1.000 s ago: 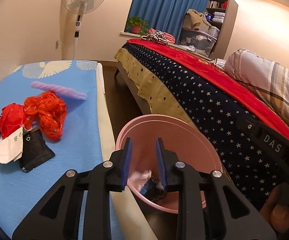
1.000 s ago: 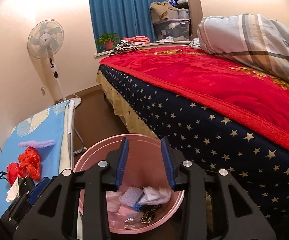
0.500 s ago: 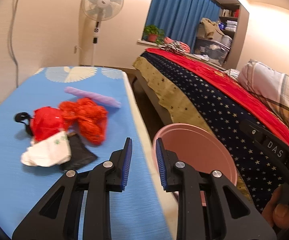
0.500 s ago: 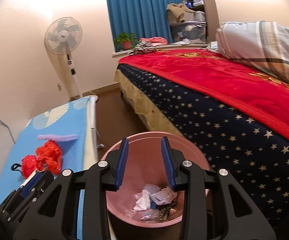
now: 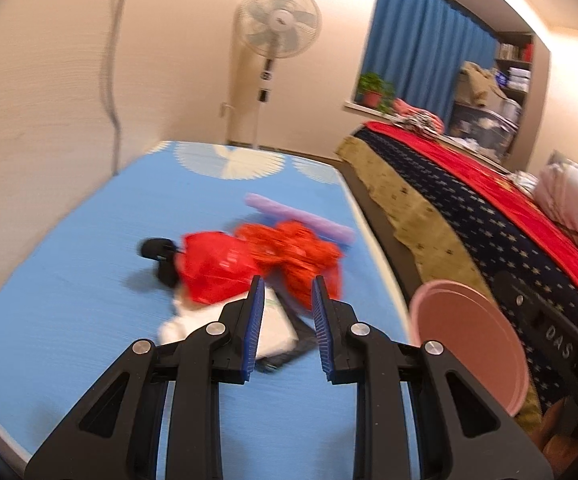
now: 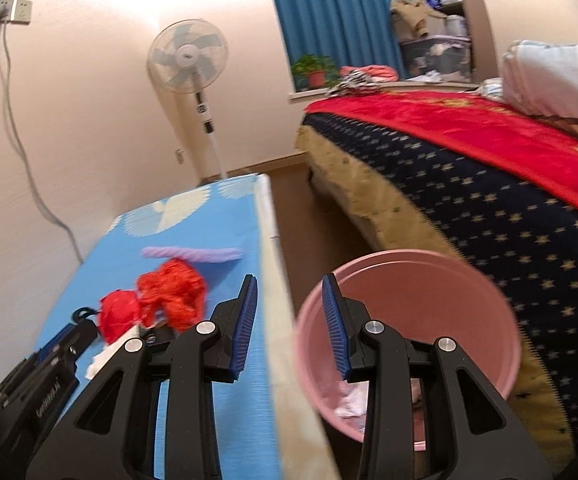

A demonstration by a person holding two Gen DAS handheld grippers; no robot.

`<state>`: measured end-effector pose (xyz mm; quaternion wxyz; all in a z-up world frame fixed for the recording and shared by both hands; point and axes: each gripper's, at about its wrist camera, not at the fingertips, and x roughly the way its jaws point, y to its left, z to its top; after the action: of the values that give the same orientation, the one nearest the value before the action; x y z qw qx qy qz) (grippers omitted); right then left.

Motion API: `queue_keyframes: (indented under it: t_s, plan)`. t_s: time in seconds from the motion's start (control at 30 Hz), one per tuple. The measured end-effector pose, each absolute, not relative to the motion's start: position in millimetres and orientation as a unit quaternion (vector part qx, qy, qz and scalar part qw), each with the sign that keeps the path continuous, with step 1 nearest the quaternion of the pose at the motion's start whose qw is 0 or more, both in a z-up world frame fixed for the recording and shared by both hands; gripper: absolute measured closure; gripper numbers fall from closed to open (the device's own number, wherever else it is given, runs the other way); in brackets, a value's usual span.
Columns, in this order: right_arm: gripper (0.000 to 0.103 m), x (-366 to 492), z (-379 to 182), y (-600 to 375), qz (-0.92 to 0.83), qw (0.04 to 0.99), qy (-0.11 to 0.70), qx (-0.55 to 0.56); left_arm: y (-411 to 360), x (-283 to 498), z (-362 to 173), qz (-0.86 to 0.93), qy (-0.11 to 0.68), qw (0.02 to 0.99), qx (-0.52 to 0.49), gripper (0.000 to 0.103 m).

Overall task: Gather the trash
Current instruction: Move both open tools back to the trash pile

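Observation:
Trash lies on a blue mat: a red plastic bag, an orange mesh wad, a white paper wad on a black packet, a purple strip and a small black item. My left gripper is open and empty, just short of the white wad. A pink bin stands on the floor by the mat, with crumpled trash inside. My right gripper is open and empty over the mat's edge and the bin's left rim. The left gripper's body shows in the right wrist view.
A bed with a starred navy cover and red blanket runs along the right, close to the bin. A standing fan is at the back wall. A cable hangs down the left wall. A narrow strip of wood floor lies between mat and bed.
My left gripper has swung left from over the bin to the trash pile on the mat. My right gripper has also shifted left, from over the bin to its left rim.

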<state>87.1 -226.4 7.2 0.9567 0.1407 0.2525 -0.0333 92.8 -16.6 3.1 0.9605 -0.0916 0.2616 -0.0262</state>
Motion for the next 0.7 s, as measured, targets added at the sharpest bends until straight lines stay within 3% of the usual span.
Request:
queue_keyframes:
  t_s: [0.43,0.47,0.53,0.6,0.7]
  plan:
    - [0.068,142,-19,-176,0.063,0.944,0.288,0.149,35,123,-6,0.075,0.255,0.958,-0.103,0.077]
    - [0.068,146,-21,-174,0.067,0.942,0.292,0.150,38,126,-7,0.081,0.256,0.957,-0.105,0.075]
    - [0.065,155,-25,-167,0.077,0.939,0.301,0.151,45,130,-9,0.096,0.258,0.955,-0.109,0.061]
    - [0.059,165,-30,-161,0.083,0.935,0.309,0.150,53,137,-13,0.106,0.262,0.952,-0.114,0.059]
    - [0.057,178,-39,-155,0.089,0.928,0.326,0.155,59,144,-16,0.115,0.267,0.949,-0.118,0.059]
